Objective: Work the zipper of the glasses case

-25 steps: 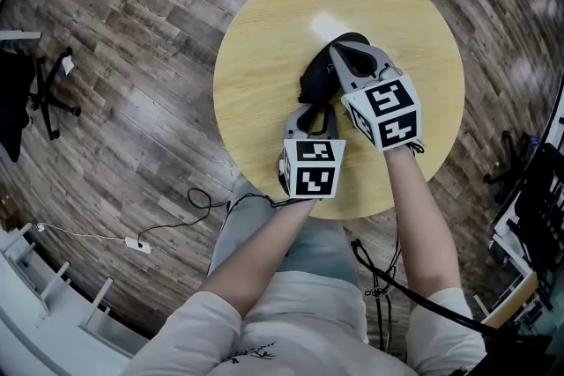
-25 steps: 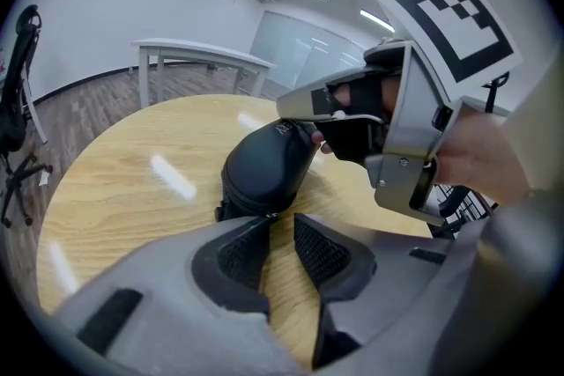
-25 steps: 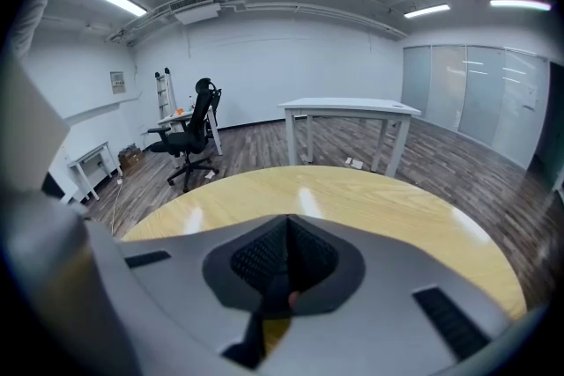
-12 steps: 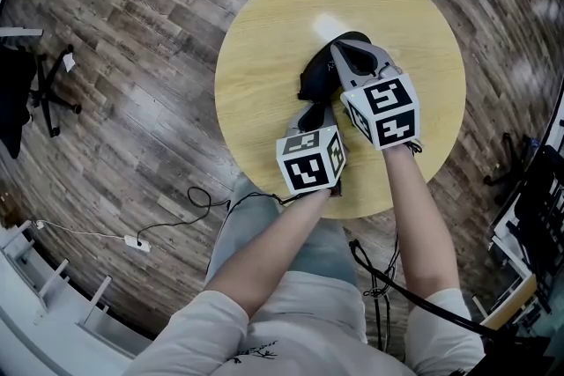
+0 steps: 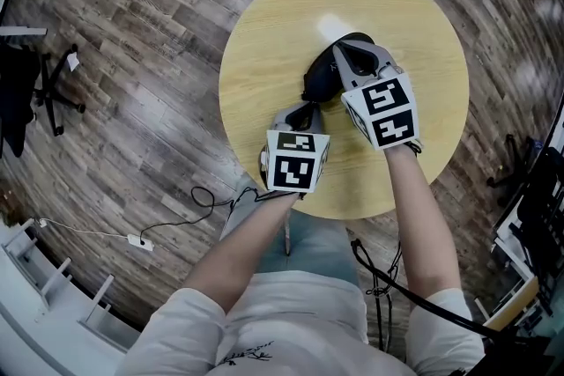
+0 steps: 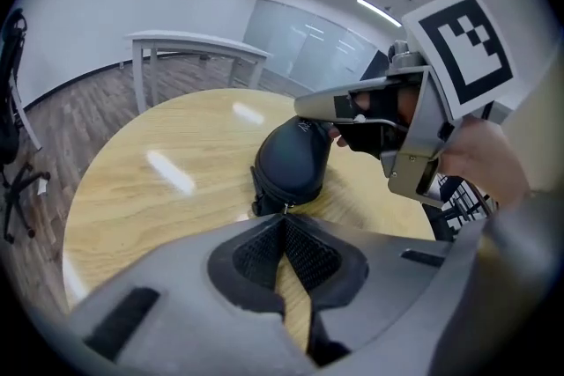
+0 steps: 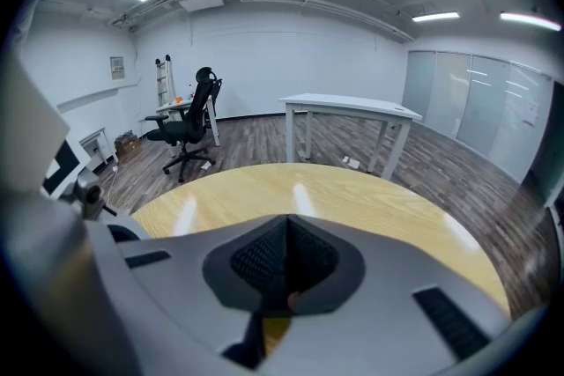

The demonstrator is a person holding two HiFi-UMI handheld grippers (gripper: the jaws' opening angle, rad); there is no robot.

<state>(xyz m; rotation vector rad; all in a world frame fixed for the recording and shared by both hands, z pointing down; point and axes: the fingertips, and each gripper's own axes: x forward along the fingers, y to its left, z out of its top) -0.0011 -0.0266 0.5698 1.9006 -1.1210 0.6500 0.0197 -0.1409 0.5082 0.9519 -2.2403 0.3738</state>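
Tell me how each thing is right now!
glasses case: lying on the round table; how far zipped, can't tell.
left tool: just closed, shut, tips at the zipper pull; pinching it or not, unclear.
right tool: shut on the glasses case's far end.

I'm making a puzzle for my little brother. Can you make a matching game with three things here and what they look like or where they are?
Things:
1 glasses case
2 table
3 office chair

Descriptions:
A round, pale yellow wood
B black, with a backrest and armrests
C black, lies on the table

Pairs: 1-C, 2-A, 3-B
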